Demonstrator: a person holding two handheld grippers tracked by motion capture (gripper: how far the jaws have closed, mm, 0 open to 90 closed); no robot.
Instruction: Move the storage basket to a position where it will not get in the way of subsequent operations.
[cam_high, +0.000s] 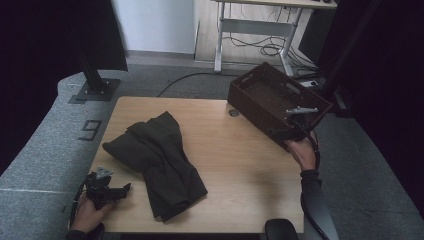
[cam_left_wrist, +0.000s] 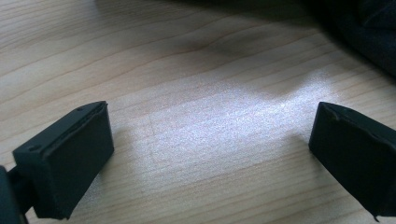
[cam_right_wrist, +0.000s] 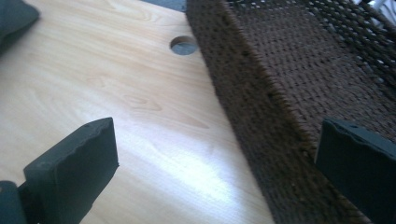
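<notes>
A dark crumpled garment (cam_high: 157, 155) lies on the left half of the wooden table (cam_high: 240, 160). A brown woven basket (cam_high: 272, 97) stands tilted at the table's far right corner, and nothing shows inside it. My left gripper (cam_high: 125, 189) rests near the front left corner, just left of the garment, open over bare wood (cam_left_wrist: 210, 154); the cloth's edge (cam_left_wrist: 369, 32) is beyond it. My right gripper (cam_high: 285, 134) is at the basket's near wall, open (cam_right_wrist: 219, 172). One jaw is over the table, the other over the basket's inside, and the wall (cam_right_wrist: 261, 140) runs between them without being pressed.
A round cable hole (cam_high: 234, 113) sits in the table beside the basket. Behind the table stand a black post on a base plate (cam_high: 95, 90) and a desk frame with loose cables (cam_high: 265, 47). A dark rounded object (cam_high: 280, 230) is at the front edge.
</notes>
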